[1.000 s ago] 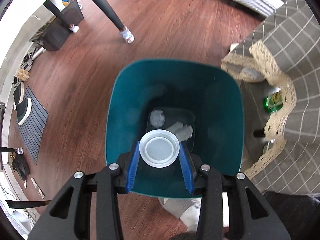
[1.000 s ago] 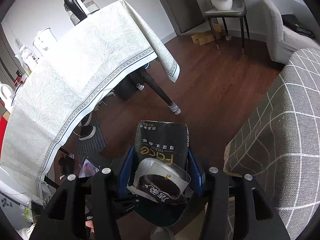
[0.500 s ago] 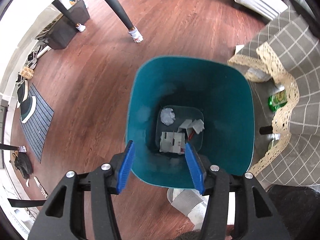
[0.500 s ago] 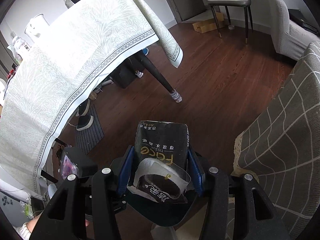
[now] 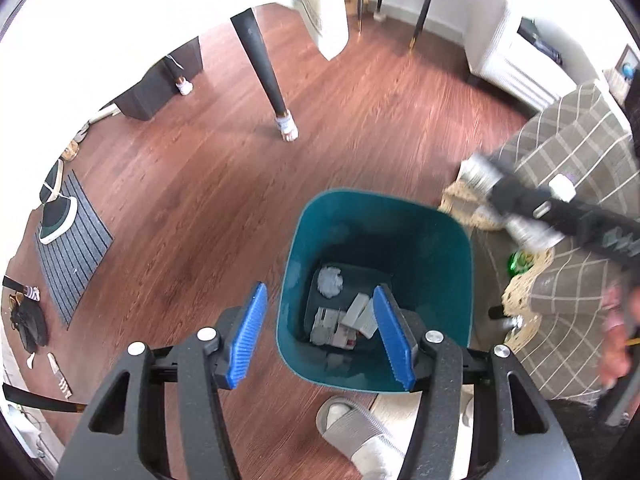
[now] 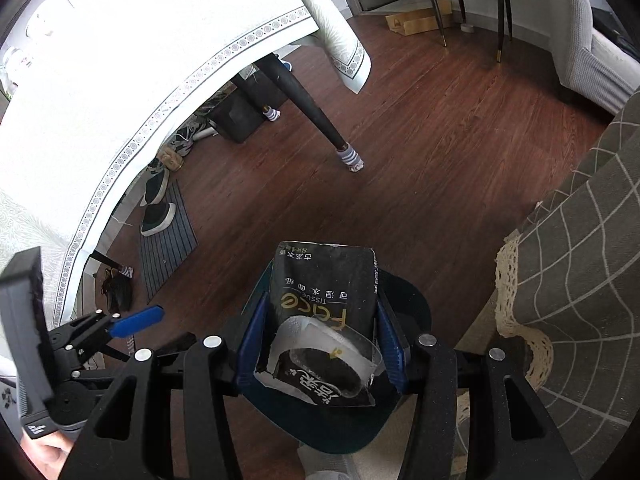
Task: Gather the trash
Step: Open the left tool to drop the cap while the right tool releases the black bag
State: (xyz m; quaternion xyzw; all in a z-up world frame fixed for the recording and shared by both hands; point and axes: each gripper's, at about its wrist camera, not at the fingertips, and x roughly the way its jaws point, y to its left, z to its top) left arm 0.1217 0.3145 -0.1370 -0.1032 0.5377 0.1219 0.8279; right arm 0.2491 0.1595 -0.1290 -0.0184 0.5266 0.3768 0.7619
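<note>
Right wrist view: the tissue pack (image 6: 324,312) is clenched by the right gripper (image 6: 320,344) above the teal bin (image 5: 376,248) for dropping, while the left gripper (image 5: 320,336), at nine o'clock, is spread empty.

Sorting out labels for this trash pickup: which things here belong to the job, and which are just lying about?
Job: teal bin, black tissue pack clamped in the right gripper, empty left gripper.
Lying about: striped mat, dark shoe, grey slipper.
</note>
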